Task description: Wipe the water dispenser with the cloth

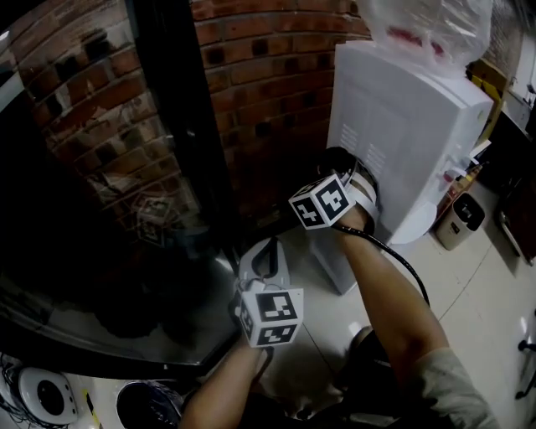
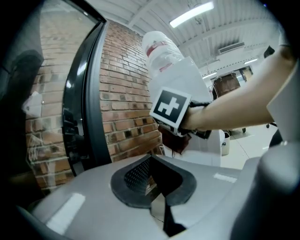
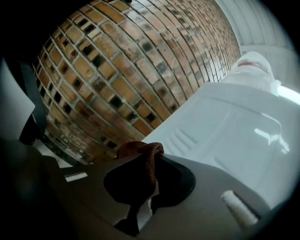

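Note:
The white water dispenser (image 1: 410,126) stands against the brick wall, with a plastic-wrapped bottle (image 1: 427,25) on top. My right gripper (image 1: 352,180) is low against its ribbed side panel (image 3: 225,131), shut on a bunched reddish-brown cloth (image 3: 140,152) that sticks out past the jaw tips. In the left gripper view the same cloth (image 2: 176,143) hangs under the right gripper's marker cube (image 2: 169,107). My left gripper (image 1: 261,255) hovers lower and to the left, away from the dispenser. Its jaws stand a little apart with nothing between them, and one dotted pad (image 2: 136,176) shows.
A brick wall (image 1: 268,84) runs behind the dispenser. A dark glass panel in a black frame (image 1: 180,109) fills the left. A small bin (image 1: 461,219) stands on the pale tiled floor (image 1: 469,285) to the dispenser's right.

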Motion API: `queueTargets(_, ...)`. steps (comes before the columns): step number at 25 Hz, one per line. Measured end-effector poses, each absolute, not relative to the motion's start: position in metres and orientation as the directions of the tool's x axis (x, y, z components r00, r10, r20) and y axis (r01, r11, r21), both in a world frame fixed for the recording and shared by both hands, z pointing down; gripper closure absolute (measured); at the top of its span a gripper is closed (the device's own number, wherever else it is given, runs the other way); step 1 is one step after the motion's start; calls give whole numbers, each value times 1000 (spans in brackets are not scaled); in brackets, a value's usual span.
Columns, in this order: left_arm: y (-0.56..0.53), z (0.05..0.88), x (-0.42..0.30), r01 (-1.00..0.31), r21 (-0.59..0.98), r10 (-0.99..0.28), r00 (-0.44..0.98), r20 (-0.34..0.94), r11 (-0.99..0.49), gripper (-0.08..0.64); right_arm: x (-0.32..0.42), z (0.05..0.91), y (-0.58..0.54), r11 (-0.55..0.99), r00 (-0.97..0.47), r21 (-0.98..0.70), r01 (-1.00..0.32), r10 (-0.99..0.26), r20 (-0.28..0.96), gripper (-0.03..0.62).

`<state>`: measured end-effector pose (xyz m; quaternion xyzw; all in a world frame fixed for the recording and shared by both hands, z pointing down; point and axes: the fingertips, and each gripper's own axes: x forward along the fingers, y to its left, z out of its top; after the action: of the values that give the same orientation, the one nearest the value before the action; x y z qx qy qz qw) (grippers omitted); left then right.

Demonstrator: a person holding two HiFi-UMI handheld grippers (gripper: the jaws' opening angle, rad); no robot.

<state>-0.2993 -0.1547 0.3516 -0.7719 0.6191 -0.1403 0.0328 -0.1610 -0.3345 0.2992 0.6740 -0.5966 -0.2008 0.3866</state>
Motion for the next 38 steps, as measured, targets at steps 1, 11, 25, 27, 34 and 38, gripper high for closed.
queueTargets(1, -155, 353, -299, -947, -220, -964, 199, 176, -235, 560, -161, 314, -334, 23, 208, 751, -659, -955, 211, 543)
queueTargets(11, -160, 367, -284, -937, -202, -950, 246, 191, -283, 560, -149, 463, -333, 118, 236, 691, -713, -888, 394, 545)
queueTargets(25, -181, 461, -293, -969, -79, -919, 192, 344, -233, 560, -143, 600, -328, 192, 205, 554, -810, -791, 576, 545)
queueTargets(27, -185, 480, -289, -968, -83, -909, 191, 369, -237, 560, -141, 620, -326, 210, 197, 536, -818, -773, 603, 545)
queueTargets(34, -182, 525, -278, -959, -94, -868, 197, 456, -267, 560, -144, 684, -325, 227, 178, 482, -846, -732, 657, 546)
queueTargets(38, -180, 538, -275, -954, -98, -852, 203, 483, -283, 560, -145, 705, -327, 222, 187, 472, -853, -715, 674, 546)
